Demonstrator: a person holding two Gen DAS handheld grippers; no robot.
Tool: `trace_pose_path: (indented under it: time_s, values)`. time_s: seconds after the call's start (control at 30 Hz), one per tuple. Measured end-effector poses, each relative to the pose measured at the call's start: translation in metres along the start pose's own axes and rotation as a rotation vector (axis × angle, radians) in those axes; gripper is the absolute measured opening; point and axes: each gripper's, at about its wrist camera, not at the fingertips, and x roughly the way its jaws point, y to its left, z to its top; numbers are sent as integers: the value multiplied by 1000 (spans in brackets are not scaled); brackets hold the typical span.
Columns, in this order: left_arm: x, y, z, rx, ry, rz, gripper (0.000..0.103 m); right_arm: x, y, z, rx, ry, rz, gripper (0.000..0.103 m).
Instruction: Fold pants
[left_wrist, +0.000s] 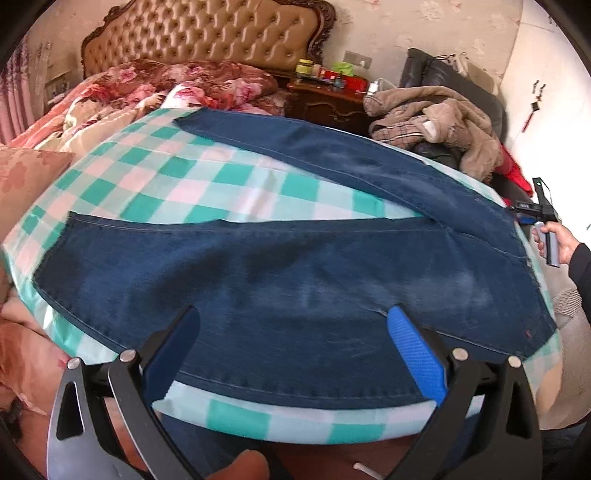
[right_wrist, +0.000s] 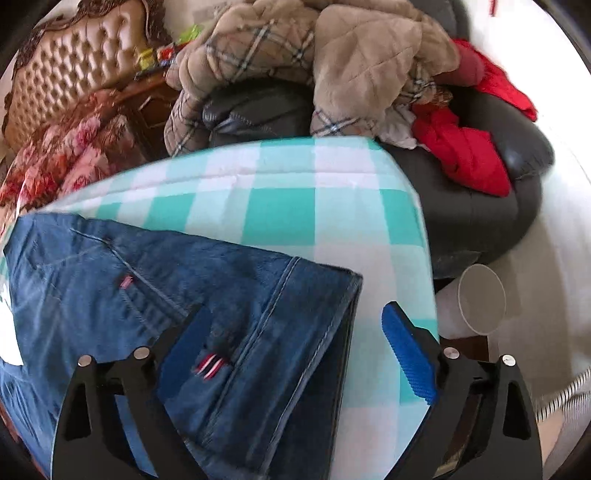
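Observation:
Dark blue jeans (left_wrist: 280, 273) lie flat on a green, white and pink checked cloth (left_wrist: 173, 184), the two legs spread apart in a V. My left gripper (left_wrist: 291, 332) is open, its fingers hovering over the near leg's lower edge. The right gripper shows in the left wrist view (left_wrist: 543, 210) at the far right, by the waist end. In the right wrist view the jeans' waist (right_wrist: 207, 306) with a red tag lies under my open right gripper (right_wrist: 295, 328), whose blue fingertips (right_wrist: 406, 350) straddle the waistband edge.
A tufted headboard (left_wrist: 207, 33) and floral bedding (left_wrist: 155, 88) are at the back left. A dark armchair (right_wrist: 480, 206) heaped with beige and red clothes (right_wrist: 332, 62) stands beyond the cloth's edge. A nightstand with small items (left_wrist: 325, 92) is behind. A white cup (right_wrist: 480, 299) sits below the corner.

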Motion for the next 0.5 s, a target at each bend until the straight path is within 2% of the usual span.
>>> trace_pose_path:
  time_s: [0.1, 0.13, 0.17, 0.2, 0.23, 0.33, 0.5]
  values:
    - [6, 10, 8, -19, 12, 20, 102, 17, -4, 8, -19, 16, 22, 73]
    - [9, 12, 12, -25, 16, 23, 102, 20, -4, 10, -23, 19, 27, 65]
    - [11, 14, 16, -26, 18, 22, 102, 20, -3, 11, -42, 7, 24, 42]
    - [14, 14, 21, -23, 16, 22, 102, 19, -2, 12, -61, -1, 35, 26]
    - [16, 14, 25, -18, 14, 19, 102, 15, -2, 13, -60, -8, 77, 20]
    - [29, 16, 46, -26, 14, -20, 102, -14, 11, 10, -121, -93, 78, 17]
    - [62, 29, 99, -124, 13, -196, 100, -117, 51, -31, -233, -317, 195, 16]
